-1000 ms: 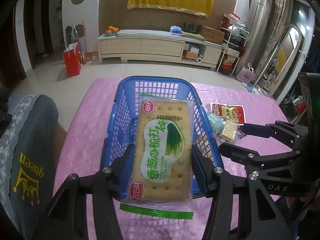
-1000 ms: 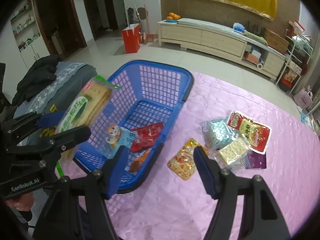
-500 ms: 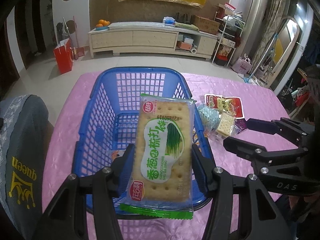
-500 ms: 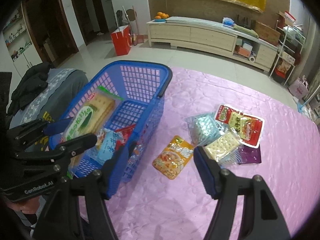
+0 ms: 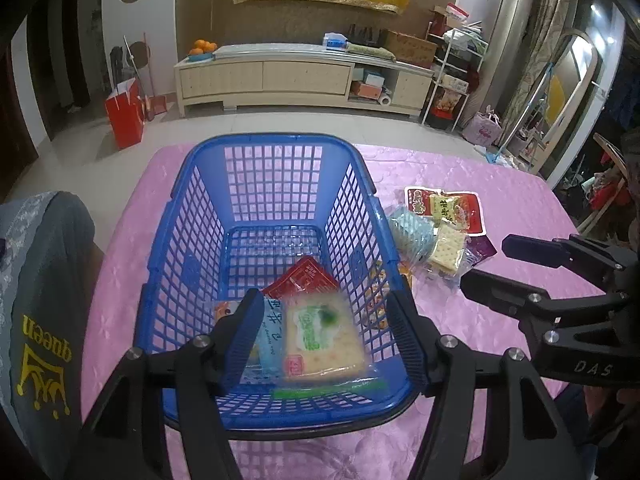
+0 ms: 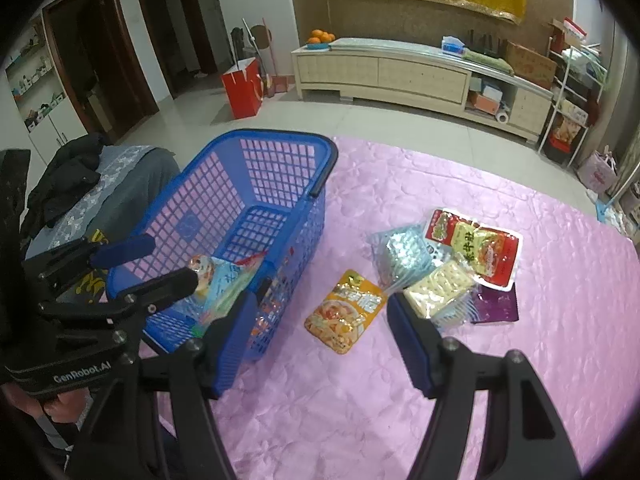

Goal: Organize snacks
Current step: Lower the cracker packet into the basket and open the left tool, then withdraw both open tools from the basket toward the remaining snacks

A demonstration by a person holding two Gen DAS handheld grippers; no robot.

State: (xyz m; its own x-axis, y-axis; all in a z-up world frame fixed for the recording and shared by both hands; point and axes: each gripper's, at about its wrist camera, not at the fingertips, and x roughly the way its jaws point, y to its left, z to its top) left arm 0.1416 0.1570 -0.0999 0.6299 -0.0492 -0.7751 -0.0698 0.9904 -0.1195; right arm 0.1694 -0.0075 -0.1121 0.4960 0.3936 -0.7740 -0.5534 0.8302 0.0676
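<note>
My left tongs, jaws just opened, release the scallion cracker packet into the blue basket on the pink counter, beside a red pouch and blue packet. My right tongs hang open and empty over the orange snack pouch, likely the next pick.

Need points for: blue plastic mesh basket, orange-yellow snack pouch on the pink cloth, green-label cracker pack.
Blue plastic mesh basket [image 6: 280, 135]: right wrist view, far rim.
Orange-yellow snack pouch [image 6: 345, 312]: right wrist view, pouch centre.
Green-label cracker pack [image 5: 322, 338]: left wrist view, middle of its face, inside the basket.
</note>
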